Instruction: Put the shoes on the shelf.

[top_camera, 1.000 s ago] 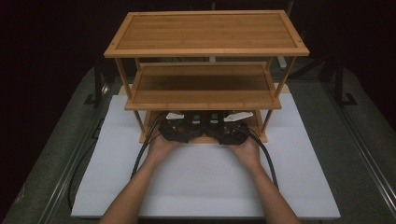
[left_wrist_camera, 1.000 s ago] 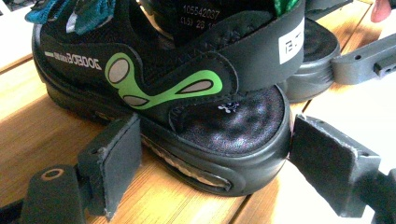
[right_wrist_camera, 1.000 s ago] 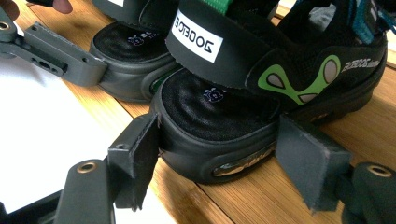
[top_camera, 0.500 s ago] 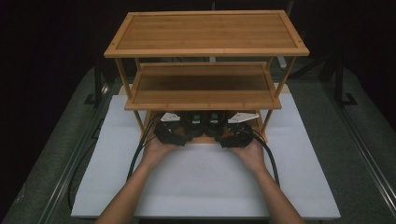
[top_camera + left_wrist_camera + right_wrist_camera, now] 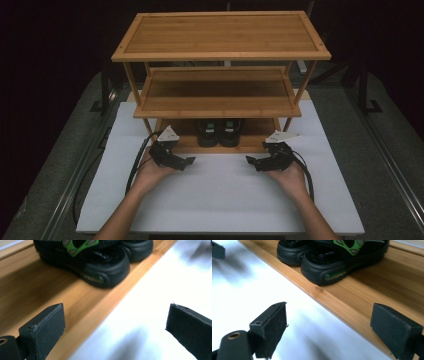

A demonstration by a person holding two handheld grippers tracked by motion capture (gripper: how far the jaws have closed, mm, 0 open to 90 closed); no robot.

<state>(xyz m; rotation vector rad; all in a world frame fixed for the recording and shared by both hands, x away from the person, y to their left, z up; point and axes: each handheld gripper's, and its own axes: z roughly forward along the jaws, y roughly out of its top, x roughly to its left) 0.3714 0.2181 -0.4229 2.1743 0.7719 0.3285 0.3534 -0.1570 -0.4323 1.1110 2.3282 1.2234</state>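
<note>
Sandals [image 5: 218, 131] are sitting paired, toes outward, on the bamboo rack's bottom shelf [image 5: 187, 142] | left tongs [image 5: 186, 161] and right tongs [image 5: 254, 162] are gaping empty, having just been opening, hovering apart over the white desk [image 5: 220, 195], leaving the pair undisturbed.

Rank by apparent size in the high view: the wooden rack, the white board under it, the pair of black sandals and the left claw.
1. white board
2. wooden rack, which stands nearer the camera, so its lead or lag is unsure
3. pair of black sandals and left claw: about alike
</note>
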